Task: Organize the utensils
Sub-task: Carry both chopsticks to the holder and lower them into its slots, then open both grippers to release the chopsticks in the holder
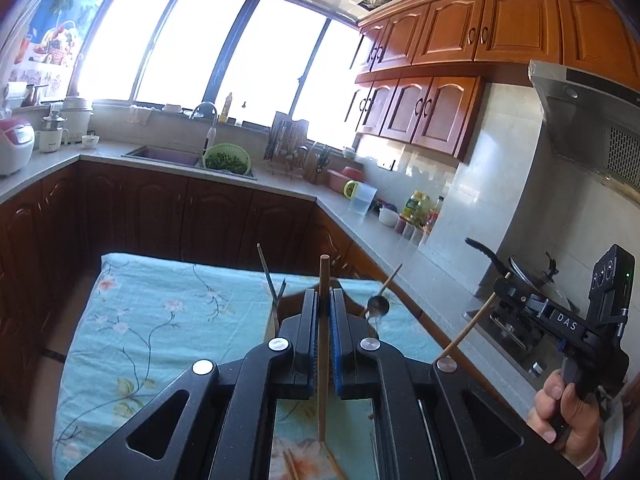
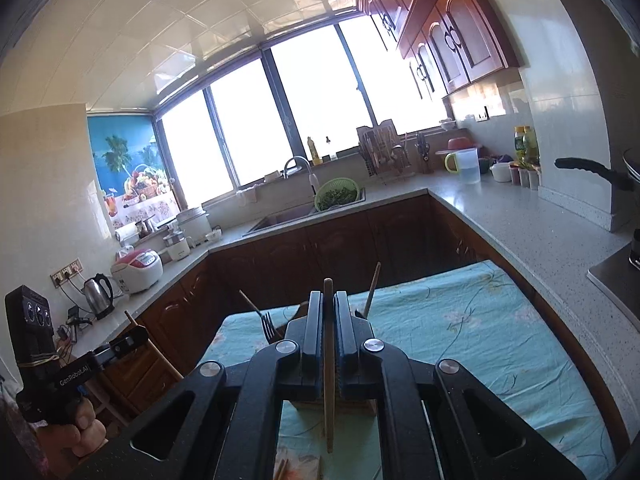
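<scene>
Over a floral-clothed worktop (image 1: 160,320), each hand-held gripper clamps one wooden chopstick upright: the left hand-held gripper (image 1: 322,320) its left chopstick (image 1: 323,344), the right hand-held gripper (image 2: 329,328) its right chopstick (image 2: 329,360). The wooden holder (image 2: 298,314) sits directly ahead, just below both, already holding a fork (image 2: 267,326); its openings are hidden behind the jaws.

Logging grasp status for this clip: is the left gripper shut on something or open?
Shut on a wooden chopstick: the left gripper has its jaws pressed against the stick, which runs upright between them.
</scene>
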Tool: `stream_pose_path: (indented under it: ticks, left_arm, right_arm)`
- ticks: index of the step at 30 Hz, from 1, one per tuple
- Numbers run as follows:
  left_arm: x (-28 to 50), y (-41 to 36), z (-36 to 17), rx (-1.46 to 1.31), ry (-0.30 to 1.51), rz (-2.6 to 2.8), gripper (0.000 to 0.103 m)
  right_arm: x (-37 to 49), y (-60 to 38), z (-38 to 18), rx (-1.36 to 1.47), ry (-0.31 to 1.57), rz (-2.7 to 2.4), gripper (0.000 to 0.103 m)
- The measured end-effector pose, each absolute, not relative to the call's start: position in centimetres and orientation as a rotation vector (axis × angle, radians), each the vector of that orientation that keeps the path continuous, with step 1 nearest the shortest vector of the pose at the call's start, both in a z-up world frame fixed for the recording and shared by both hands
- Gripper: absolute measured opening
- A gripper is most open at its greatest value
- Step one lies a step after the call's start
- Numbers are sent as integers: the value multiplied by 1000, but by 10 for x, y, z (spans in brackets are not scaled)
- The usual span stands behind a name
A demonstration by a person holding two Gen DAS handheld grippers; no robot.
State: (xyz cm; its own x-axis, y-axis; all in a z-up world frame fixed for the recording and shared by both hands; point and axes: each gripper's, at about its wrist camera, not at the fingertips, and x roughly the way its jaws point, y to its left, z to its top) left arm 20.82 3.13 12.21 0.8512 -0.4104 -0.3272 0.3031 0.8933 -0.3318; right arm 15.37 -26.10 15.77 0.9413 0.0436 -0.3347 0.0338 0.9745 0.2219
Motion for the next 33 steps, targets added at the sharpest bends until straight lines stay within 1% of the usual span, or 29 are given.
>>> stream_pose_path:
  ticks: [7,11,15,23,28,31,33]
  left_arm:
    - [234,32,156,-270,251,-337,4]
    - [256,28,147,-282,217,-310,4]
    - [281,14,113,-276,230,-286,4]
    - [316,-5,56,-294,329,-262,4]
    - [332,-9,39,-295,393,-257,4]
    - [338,-7,39,-291,414,-258,5]
    - [337,-7,43,-277,397,-253,5]
  right_arm:
    - [189,-269,196,227,226,-26,5]
    - [213,-271,196,218,216,-45,5]
    - [233,-275,178,220,237,-61,5]
    - [253,-281,125,257,329,-74,5]
    - [261,-284,99,272,391,-75,5]
    - [262,-283,89,273,410,-75,5]
    - [267,-283,88,266,412,-82,5]
